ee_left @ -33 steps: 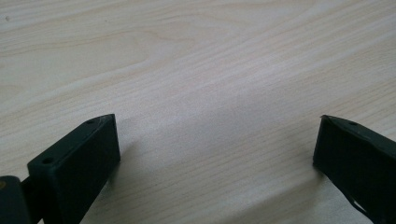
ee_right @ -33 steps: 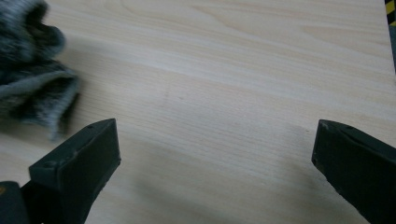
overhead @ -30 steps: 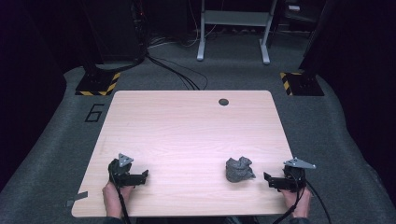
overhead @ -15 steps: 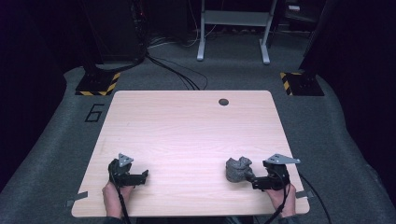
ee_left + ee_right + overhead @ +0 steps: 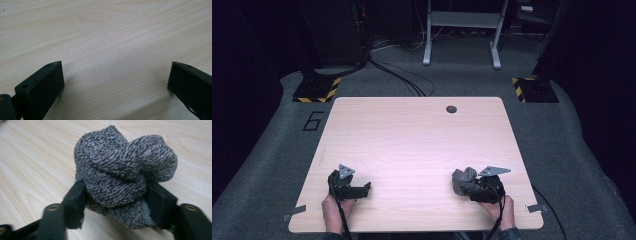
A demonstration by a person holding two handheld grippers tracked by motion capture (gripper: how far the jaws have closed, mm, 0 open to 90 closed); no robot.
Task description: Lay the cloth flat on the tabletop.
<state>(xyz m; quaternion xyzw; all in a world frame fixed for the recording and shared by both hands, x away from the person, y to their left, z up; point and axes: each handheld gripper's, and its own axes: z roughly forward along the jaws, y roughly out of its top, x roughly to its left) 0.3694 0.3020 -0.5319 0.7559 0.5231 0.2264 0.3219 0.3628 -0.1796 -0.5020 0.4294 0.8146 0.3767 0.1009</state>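
Near the table's (image 5: 422,145) front right corner, the right gripper (image 5: 116,200) has just been closing its jaws, which now pinch the crumpled grey cloth (image 5: 122,167) from both sides. The grasp looks made; lifting or spreading is left. The left gripper (image 5: 115,82) rests near the front left corner, jaws wide apart on nothing.

Count on the desk (image 5: 412,150): one crumpled grey cloth (image 5: 463,180); one dark round hole (image 5: 451,109) near the far edge. Grippers: two, left gripper (image 5: 362,188) and right gripper (image 5: 472,188), one per hand; floor beyond: two yellow-black striped bases (image 5: 317,90).
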